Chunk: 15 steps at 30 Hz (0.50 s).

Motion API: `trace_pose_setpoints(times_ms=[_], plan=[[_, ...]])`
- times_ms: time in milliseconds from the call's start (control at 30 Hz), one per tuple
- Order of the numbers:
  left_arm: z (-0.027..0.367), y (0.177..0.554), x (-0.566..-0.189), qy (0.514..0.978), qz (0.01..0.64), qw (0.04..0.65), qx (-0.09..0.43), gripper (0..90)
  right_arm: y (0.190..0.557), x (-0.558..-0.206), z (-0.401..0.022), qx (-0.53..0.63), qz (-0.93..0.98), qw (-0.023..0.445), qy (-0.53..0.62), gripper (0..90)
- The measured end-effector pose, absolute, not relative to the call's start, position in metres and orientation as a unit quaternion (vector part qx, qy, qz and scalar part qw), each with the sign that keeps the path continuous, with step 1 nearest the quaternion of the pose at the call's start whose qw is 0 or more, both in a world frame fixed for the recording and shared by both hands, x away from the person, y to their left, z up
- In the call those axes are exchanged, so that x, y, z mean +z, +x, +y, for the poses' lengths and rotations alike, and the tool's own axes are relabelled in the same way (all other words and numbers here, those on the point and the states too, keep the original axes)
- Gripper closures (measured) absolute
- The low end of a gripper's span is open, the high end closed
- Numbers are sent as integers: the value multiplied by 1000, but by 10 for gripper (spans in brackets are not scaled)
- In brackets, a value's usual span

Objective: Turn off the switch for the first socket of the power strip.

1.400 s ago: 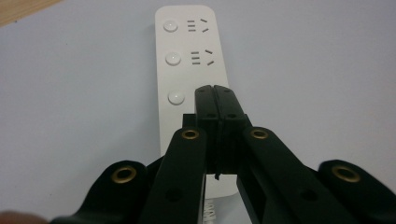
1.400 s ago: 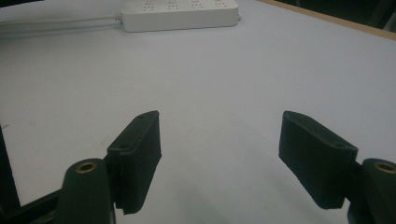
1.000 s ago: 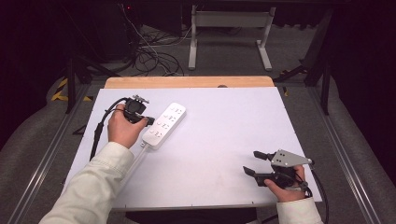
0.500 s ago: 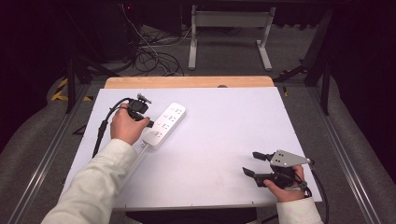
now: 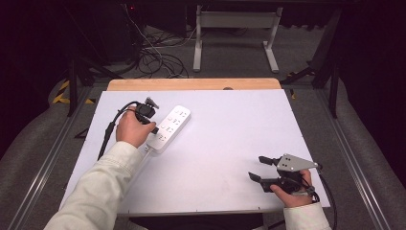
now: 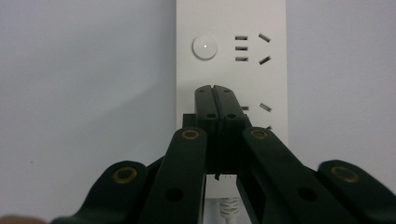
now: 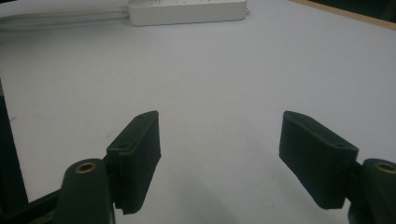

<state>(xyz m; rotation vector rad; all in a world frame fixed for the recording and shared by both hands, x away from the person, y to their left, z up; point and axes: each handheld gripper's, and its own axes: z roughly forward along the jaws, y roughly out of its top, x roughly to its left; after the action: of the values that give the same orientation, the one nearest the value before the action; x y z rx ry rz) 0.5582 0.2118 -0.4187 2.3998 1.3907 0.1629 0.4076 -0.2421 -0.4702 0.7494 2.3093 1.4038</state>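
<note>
My left gripper (image 6: 216, 89) is clenched with nothing between its jaws, tips poised over the white power strip (image 5: 168, 128), which lies at the table's (image 5: 230, 124) left side. The round button (image 6: 204, 47) sits just ahead of the tips. Whether they already touch the casing I can't quite tell. If I push off-centre, the strip may skid or I'll jab a socket. My right gripper (image 5: 261, 168) rests released, well apart.

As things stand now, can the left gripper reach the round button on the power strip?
Probably yes. The left gripper, jaws shut and empty, hovers over the power strip, and the round button lies just ahead with nothing between them.
</note>
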Motion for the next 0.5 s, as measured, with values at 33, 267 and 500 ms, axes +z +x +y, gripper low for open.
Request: trace_pose_setpoints(times_ms=[33, 267, 500], plan=[[211, 558, -419, 850, 493, 180, 57, 897, 408, -470, -242, 493, 812, 167, 263, 298], [210, 561, -422, 858, 484, 160, 65, 897, 408, -470, -242, 493, 812, 166, 262, 297], [208, 561, -423, 863, 472, 165, 67, 897, 408, -471, -241, 491, 814, 165, 262, 297]])
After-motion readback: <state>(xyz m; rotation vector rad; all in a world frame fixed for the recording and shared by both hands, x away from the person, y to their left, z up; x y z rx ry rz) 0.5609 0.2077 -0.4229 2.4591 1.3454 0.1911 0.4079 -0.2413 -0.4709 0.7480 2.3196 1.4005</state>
